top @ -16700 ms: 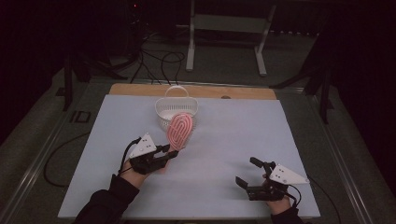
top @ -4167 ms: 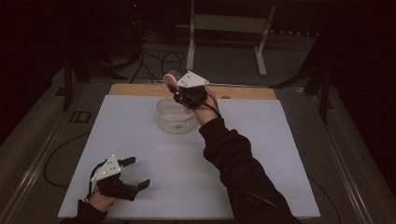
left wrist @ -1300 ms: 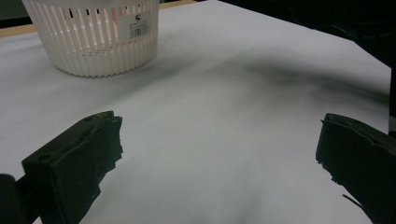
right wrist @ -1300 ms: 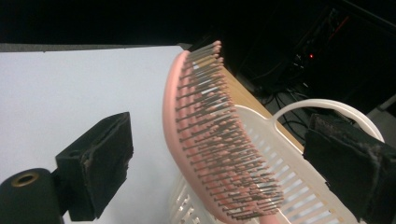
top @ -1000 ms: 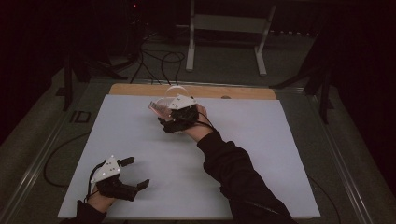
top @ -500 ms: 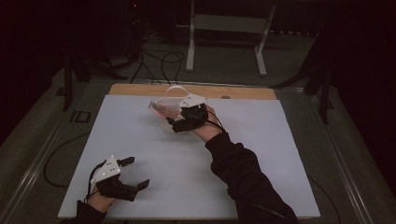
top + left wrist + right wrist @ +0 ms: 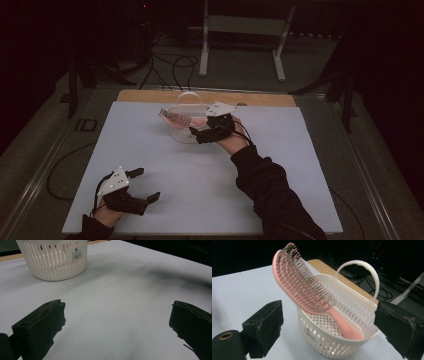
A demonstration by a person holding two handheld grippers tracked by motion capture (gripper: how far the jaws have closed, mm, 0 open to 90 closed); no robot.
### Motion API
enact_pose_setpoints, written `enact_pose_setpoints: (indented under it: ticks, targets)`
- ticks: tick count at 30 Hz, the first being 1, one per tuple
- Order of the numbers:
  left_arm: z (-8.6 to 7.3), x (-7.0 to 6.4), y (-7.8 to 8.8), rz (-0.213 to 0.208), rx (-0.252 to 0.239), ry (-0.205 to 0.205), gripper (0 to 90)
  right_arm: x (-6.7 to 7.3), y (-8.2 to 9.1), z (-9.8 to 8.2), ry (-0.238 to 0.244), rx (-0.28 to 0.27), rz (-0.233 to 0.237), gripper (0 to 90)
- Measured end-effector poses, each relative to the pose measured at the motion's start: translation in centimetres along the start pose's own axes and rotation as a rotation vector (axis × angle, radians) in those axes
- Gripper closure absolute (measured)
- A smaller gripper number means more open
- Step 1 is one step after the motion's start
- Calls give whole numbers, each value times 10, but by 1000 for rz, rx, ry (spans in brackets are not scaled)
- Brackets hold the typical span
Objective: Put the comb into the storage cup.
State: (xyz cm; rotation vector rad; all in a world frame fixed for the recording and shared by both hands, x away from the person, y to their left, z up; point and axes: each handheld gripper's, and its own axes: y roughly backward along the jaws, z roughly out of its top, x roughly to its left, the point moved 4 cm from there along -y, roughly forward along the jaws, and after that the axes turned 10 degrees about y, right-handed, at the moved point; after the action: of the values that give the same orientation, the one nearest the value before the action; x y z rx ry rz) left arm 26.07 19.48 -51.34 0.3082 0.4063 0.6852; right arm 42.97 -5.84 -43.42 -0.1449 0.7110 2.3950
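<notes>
A pink hairbrush rests in the white slatted basket at the far middle of the table. In the right gripper view its handle end sits inside the basket, and the bristled head of the hairbrush leans out over the rim to the upper left. My right gripper is just right of the basket, open, holding nothing. My left gripper lies open near the table's front left corner, with bare table between its jaws. The basket stands far off in the left gripper view.
A white mat covers the table, with a wooden strip along its far edge. The basket's upright handle rises at its far side. Cables and a metal stand lie on the floor beyond the table.
My right gripper has let go of the hairbrush and drawn back a little to the right of the basket. The brush now rests in the basket. The left gripper has not moved.
</notes>
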Motion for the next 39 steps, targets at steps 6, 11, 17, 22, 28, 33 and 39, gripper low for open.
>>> enact_pose_setpoints:
  ticks: [6, 11, 17, 22, 28, 33, 39]
  targets:
    - [0, 1, 0, 4, 0, 3, 0, -3, 8, -14, -29, 7, 5, 88]
    - [0, 1, 0, 8, 3, 1, 0, -4, 14, -28, -42, 21, 11, 88]
    - [0, 1, 0, 10, 0, 3, 0, -3, 22, -43, -57, 33, 14, 88]
    - [0, 1, 0, 9, 0, 2, 0, -4, 31, -55, -74, 34, 10, 88]
    - [0, 1, 0, 9, 0, -3, 0, -2, 43, -73, -93, 47, 7, 88]
    - [0, 1, 0, 8, 0, -4, 0, -1, 53, -86, -109, 45, 0, 88]
    - [0, 1, 0, 9, -1, -5, 0, 8, 61, -96, -112, 29, 27, 87]
